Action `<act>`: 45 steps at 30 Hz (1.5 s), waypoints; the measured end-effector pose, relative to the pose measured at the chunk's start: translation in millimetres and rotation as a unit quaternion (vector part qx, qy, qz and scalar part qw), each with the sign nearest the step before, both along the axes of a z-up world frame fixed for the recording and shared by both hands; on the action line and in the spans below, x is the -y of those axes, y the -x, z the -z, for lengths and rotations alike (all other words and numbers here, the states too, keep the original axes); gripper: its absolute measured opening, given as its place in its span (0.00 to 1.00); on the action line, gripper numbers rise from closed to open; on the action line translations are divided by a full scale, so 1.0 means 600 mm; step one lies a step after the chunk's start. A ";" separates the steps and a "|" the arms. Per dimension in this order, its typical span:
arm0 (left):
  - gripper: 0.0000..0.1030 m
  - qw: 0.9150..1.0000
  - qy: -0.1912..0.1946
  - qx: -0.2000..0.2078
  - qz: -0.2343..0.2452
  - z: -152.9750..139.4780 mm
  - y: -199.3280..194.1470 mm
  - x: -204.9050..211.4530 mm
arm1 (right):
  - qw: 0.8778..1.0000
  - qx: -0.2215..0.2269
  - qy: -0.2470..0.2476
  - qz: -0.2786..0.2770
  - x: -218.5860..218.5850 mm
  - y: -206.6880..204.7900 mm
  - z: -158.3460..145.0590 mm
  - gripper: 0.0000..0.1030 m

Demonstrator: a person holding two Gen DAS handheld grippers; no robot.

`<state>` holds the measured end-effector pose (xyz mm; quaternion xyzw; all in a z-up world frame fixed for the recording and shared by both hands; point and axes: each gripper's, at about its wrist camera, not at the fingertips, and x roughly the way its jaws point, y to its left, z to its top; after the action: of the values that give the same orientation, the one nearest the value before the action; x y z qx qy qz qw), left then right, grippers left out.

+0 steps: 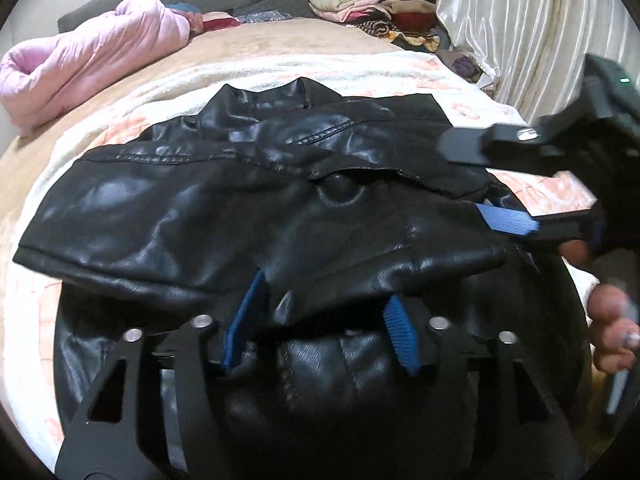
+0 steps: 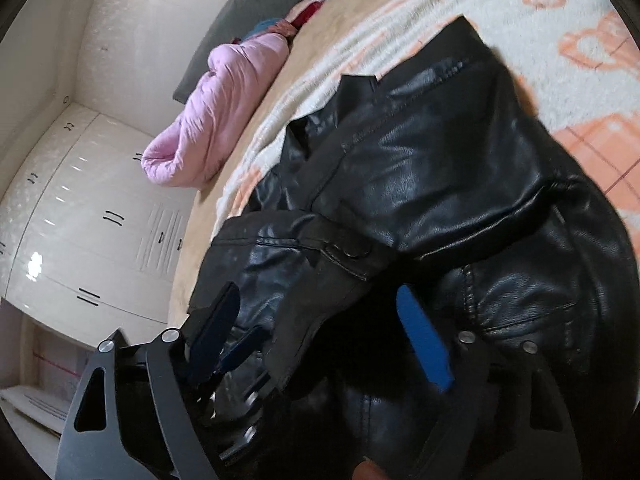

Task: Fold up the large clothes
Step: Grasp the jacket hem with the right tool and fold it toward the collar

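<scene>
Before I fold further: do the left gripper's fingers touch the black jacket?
Touching. In the left wrist view, the left gripper has the black jacket draped between its fingers.

One glossy black leather jacket is lying on one bed; one white blanket with a peach pattern is covering it; one puffy pink quilted coat is sitting behind; two black tongs, left and right, are showing; one heap of folded clothes is waiting.
</scene>
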<state>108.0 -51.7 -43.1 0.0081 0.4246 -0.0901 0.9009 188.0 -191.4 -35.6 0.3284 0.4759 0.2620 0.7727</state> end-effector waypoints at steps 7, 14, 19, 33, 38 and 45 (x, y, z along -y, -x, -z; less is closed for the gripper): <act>0.73 0.999 0.047 0.007 -0.012 -0.028 0.037 -0.061 | 0.999 0.006 0.042 0.013 -0.025 -0.010 0.010 0.58; 0.78 0.993 0.071 0.044 -0.081 -0.079 0.062 -0.163 | 0.989 0.099 0.111 0.003 -0.056 -0.002 -0.030 0.10; 0.82 0.984 0.085 0.061 -0.146 -0.098 0.077 -0.244 | 0.964 0.206 0.164 -0.046 -0.104 -0.007 -0.121 0.05; 0.91 0.974 0.107 0.071 -0.185 -0.125 0.057 -0.297 | 0.910 0.320 0.257 -0.062 -0.026 -0.040 -0.250 0.04; 0.91 0.975 0.123 0.056 -0.177 -0.123 0.008 -0.292 | 0.918 0.285 0.270 -0.056 -0.015 -0.048 -0.194 0.04; 0.50 0.978 0.120 0.031 -0.167 -0.113 -0.074 -0.287 | 0.925 0.263 0.268 -0.051 -0.002 -0.050 -0.158 0.04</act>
<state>152.1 120.6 24.4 -0.1683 0.3775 0.0115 0.9105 218.0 -190.2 59.5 0.0033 0.3248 0.2407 0.9146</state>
